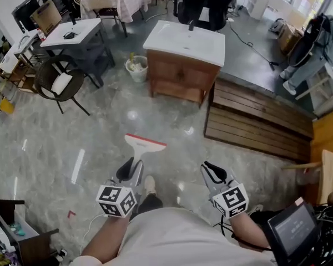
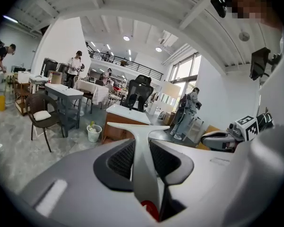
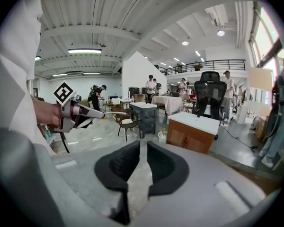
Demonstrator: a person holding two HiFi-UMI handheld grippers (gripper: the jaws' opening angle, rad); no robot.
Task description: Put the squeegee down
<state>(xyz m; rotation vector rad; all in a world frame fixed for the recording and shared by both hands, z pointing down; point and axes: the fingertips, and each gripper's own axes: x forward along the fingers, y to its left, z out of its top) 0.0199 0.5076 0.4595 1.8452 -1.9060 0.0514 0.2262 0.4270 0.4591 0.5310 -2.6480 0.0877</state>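
A white squeegee [image 1: 145, 144] with a red-edged blade sticks forward over the glossy floor, held in the air. My left gripper [image 1: 131, 169] is shut on its handle. In the left gripper view the white handle [image 2: 141, 145] runs up between the black pads [image 2: 120, 159] to the crossbar. My right gripper [image 1: 213, 171] hovers beside it at the right, apart from the squeegee. Its black pads [image 3: 120, 164] are shut together with nothing between them. The right gripper view shows the left gripper [image 3: 80, 112] and the squeegee's blade [image 3: 111, 113] at the left.
A wooden cabinet with a white top [image 1: 184, 42] stands ahead, with a white bucket [image 1: 136, 68] to its left. A dark slatted wooden platform [image 1: 255, 121] lies to the right. A round chair [image 1: 56, 82] and a grey desk [image 1: 77, 35] are at the left. A tablet [image 1: 291, 226] sits at the lower right.
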